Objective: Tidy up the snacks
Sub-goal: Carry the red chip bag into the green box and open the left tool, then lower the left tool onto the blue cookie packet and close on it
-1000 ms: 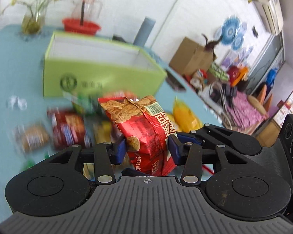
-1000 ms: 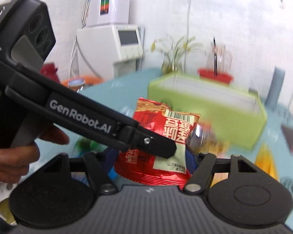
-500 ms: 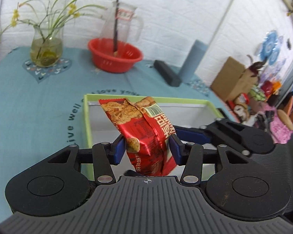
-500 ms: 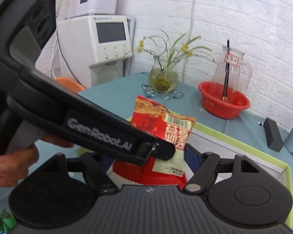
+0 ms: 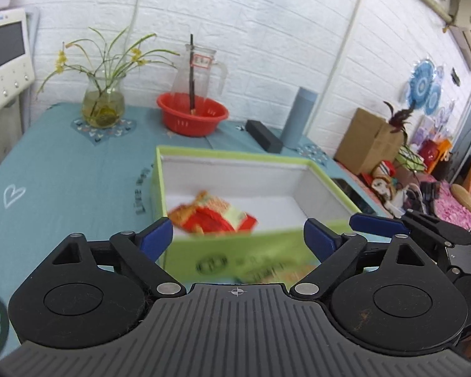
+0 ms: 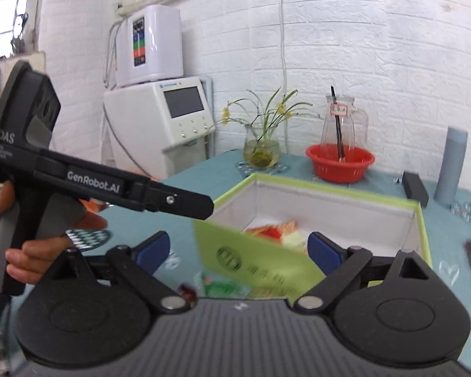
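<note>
Left gripper (image 5: 238,238): blue-padded fingers spread wide, nothing between them, held just above the near wall of the box
Right gripper (image 6: 238,250): fingers likewise spread wide and holding nothing, over the box's near corner
Snack packet (image 5: 212,216): red and orange bag, blurred, inside the box against the white floor near its front wall; whether it lies flat there I cannot tell; in the right wrist view (image 6: 278,232) only its top shows over the green wall
Box (image 5: 326,179): light green outside, white inside, open-topped, on the table towards its near edge
Table (image 5: 62,169): covered in a teal cloth
Far edge of the table: glass vase with yellow flowers (image 5: 103,103), red basin (image 5: 192,116) holding a glass jug (image 5: 201,72), a black block (image 5: 263,139) and a grey cylinder (image 5: 299,116)
Under the box front: more wrappers (image 6: 223,284), blurred
</note>
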`<act>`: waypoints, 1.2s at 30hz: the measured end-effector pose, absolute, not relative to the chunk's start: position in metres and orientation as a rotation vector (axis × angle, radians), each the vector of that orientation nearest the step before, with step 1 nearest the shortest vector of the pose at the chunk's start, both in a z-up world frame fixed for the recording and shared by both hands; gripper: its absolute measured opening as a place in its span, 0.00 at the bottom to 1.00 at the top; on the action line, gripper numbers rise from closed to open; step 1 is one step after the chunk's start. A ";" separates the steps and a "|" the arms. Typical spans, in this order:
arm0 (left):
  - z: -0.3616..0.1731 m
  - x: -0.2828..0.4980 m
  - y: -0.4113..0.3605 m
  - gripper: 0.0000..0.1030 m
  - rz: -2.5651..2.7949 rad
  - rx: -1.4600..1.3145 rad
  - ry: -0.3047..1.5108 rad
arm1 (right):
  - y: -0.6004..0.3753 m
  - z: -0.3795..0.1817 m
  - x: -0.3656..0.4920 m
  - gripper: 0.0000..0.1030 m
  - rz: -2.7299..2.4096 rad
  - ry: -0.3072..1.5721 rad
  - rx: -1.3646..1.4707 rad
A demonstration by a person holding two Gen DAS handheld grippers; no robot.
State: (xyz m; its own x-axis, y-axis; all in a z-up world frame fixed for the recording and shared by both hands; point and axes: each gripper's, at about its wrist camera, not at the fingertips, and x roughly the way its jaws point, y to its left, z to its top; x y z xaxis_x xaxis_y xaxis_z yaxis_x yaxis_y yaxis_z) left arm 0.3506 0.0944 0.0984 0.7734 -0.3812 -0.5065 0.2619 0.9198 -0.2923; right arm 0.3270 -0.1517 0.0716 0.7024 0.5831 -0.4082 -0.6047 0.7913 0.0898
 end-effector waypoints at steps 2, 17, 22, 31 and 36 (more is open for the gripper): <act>0.093 0.321 0.092 0.77 -0.344 -0.208 0.591 | -0.159 0.065 0.295 0.90 0.683 0.452 -0.017; 0.006 0.178 0.122 0.74 -0.213 -0.454 0.819 | -0.101 -0.020 0.205 0.90 0.854 0.659 -0.163; 0.002 0.192 0.123 0.73 -0.270 -0.491 0.821 | -0.082 -0.022 0.195 0.91 0.896 0.643 -0.246; 0.003 0.225 0.097 0.72 -0.326 -0.224 0.813 | -0.064 -0.018 0.150 0.90 1.008 0.668 -0.345; 0.018 0.200 0.120 0.76 -0.251 -0.275 0.734 | -0.077 -0.010 0.154 0.90 0.883 0.644 -0.372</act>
State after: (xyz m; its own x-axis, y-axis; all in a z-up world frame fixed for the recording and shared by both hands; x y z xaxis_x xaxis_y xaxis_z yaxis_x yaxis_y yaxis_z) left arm 0.2003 0.1205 0.0179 0.7156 -0.3190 -0.6214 0.1284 0.9345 -0.3319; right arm 0.1542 -0.0770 -0.0096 0.4661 0.5927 -0.6568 -0.8069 0.5893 -0.0409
